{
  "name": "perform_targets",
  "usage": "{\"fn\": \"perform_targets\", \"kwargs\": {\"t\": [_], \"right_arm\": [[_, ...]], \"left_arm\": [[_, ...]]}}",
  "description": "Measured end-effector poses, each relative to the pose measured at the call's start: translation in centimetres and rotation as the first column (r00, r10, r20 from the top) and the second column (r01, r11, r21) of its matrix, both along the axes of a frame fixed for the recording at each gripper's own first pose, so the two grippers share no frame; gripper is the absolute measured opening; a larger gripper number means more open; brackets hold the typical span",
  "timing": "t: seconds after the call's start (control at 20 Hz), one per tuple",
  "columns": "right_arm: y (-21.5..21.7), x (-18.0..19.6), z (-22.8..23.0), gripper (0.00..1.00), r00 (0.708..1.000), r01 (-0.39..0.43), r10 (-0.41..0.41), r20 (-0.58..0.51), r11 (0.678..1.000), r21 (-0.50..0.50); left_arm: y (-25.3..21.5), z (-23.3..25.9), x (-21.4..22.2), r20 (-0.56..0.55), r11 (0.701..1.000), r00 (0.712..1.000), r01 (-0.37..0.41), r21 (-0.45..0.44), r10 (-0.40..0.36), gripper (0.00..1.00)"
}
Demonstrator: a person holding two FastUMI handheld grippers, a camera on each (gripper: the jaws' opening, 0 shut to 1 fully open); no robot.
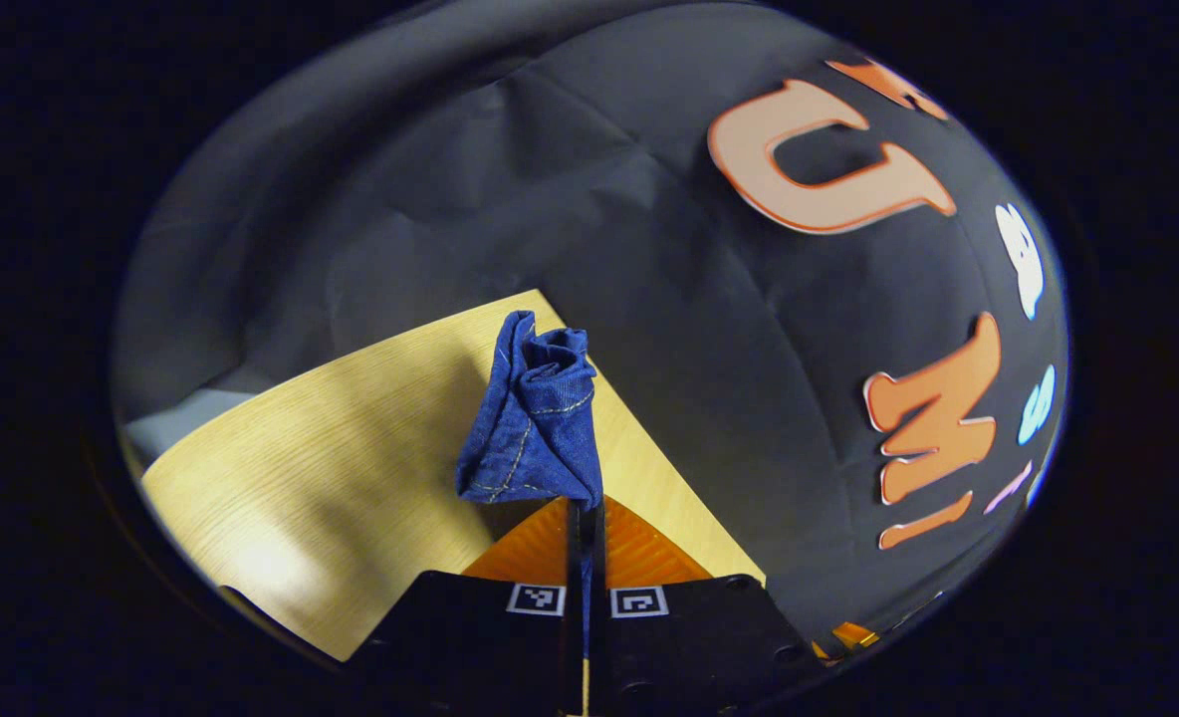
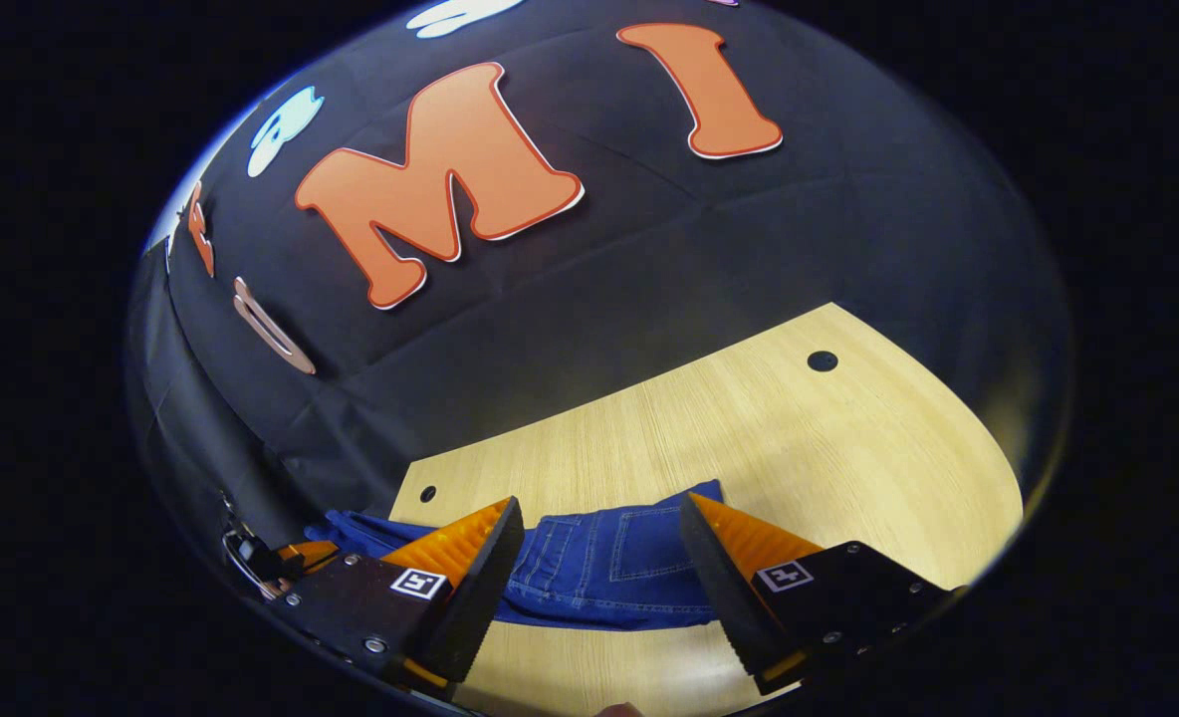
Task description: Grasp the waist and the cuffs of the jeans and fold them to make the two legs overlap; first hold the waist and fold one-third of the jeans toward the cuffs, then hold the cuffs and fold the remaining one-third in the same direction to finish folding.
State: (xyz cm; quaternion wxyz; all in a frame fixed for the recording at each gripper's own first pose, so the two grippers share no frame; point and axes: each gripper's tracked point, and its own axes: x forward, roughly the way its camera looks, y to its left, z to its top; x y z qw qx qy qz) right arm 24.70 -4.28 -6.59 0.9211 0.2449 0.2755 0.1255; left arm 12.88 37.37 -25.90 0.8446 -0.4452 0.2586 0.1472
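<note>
Both left tongs (image 1: 584, 513) pinch jeans (image 1: 535, 418) aloft.

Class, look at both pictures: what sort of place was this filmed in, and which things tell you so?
Probably a recording booth, not a home: a bare wooden table backed by a black cloth wall, with jeans handled by the left gripper and right gripper.
</note>
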Motion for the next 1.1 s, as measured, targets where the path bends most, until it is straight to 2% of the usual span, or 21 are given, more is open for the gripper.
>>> {"fn": "perform_targets", "kwargs": {"t": [0.25,0.5,0.75,1.1], "right_arm": [[-1.7,0.2,0.1,0.97,1.000,-0.010,0.010,0.024,1.000,0.006],[-4.4,0.5,0.1,0.97,0.999,0.001,-0.002,0.039,0.999,0.033],[-7.1,0.7,-0.4,0.97,0.999,0.021,-0.023,0.047,0.999,0.044],[-9.5,0.8,-1.3,0.97,0.999,0.028,-0.030,0.033,0.998,0.061]], "left_arm": [[-6.8,5.3,2.1,0.059,0.993,0.993,0.095,0.069,-0.099,0.02],[-14.6,8.6,4.3,0.087,0.965,0.969,0.218,0.147,-0.232,0.03],[-22.7,9.1,6.1,0.074,0.920,0.929,0.344,0.186,-0.362,0.02],[-32.2,6.4,8.5,-0.018,0.851,0.874,0.478,0.217,-0.486,0.03]]}}
